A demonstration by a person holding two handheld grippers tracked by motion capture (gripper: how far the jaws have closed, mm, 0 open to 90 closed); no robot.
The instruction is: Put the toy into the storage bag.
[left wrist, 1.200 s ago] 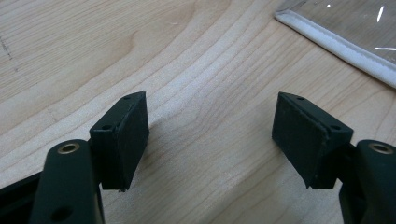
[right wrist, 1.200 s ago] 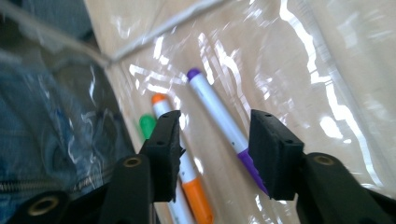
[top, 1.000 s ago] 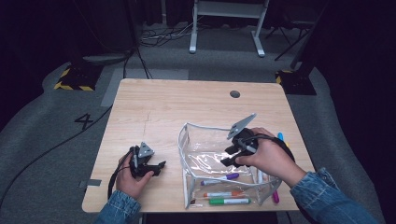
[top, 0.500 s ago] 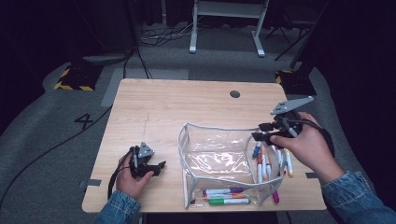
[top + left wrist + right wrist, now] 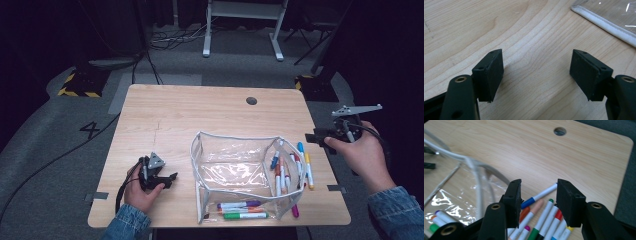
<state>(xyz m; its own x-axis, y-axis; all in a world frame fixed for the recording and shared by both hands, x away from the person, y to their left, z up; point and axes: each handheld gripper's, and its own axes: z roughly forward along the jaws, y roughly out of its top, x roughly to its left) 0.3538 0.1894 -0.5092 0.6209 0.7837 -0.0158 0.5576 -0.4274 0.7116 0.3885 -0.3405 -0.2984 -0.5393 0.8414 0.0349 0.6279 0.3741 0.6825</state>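
A clear plastic pouch (image 5: 235,170) with white trim stands open on the wooden table (image 5: 200,115). Several coloured markers (image 5: 300,165) lie at its right end, and three more (image 5: 242,210) show through its front wall. My left gripper (image 5: 169,179) rests on the table left of the pouch, jaws open and empty (image 5: 536,53), with the pouch's trim (image 5: 604,23) just ahead. My right gripper (image 5: 311,136) hangs above the table's right edge, open. Its jaws have just been closing, with nothing between them (image 5: 539,182). Below it lie a blue marker (image 5: 541,195) and the pouch (image 5: 461,195).
A round cable hole (image 5: 251,100) sits near the table's far edge. A white stand (image 5: 240,25) and cables are on the floor beyond. Bare wood spans the table's far half and left side. Tape tabs mark both front corners.
My right gripper has swung from over the pouch out to the right, to the table's right edge, uncovering the markers there. The left gripper has stayed put.
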